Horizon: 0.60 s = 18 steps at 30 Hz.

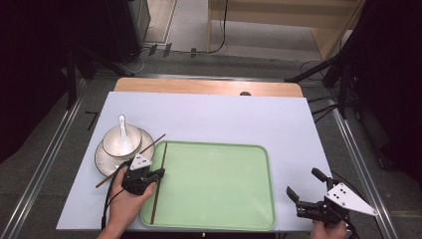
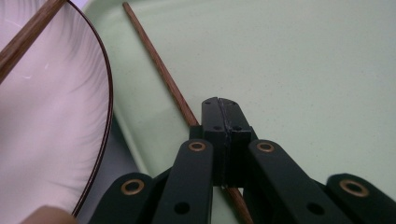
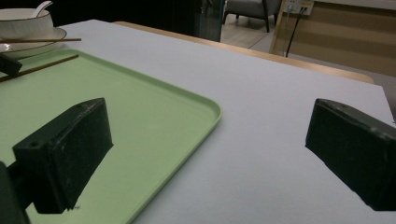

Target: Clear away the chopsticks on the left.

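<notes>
Left gripper clamped tight on chopstick lying along left edge of green tray, right gripper wide open and empty near tray's right corner; likely mid-placement, next: release, then fetch second chopstick off plate.

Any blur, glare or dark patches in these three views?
High view: even light on the table, black surroundings at both sides. Left gripper view: the plate is blurred and washed out. Right gripper view: the near jaws are soft, the tray sharp.
</notes>
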Tool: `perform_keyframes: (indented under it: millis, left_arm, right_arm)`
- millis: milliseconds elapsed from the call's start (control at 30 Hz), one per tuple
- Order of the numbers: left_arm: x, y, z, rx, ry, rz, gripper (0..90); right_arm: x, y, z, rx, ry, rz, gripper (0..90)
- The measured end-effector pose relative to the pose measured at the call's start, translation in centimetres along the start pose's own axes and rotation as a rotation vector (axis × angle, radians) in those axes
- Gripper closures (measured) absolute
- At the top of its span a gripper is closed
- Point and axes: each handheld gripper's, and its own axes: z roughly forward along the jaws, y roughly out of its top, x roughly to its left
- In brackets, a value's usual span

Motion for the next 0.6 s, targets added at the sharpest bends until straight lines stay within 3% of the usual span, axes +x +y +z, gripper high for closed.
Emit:
perform_keyframes:
  millis: [433,600]
  left_arm:
    - [0.0,0.0,-0.2,-0.014,-0.015,0.015,87.7]
    - [0.3,0.0,-1.1,-0.039,-0.033,0.025,83.1]
  right_arm:
    - [0.1,0.0,0.1,0.002,0.002,-0.002,0.5]
    - [0.0,0.0,0.1,0.006,0.003,0.000,0.5]
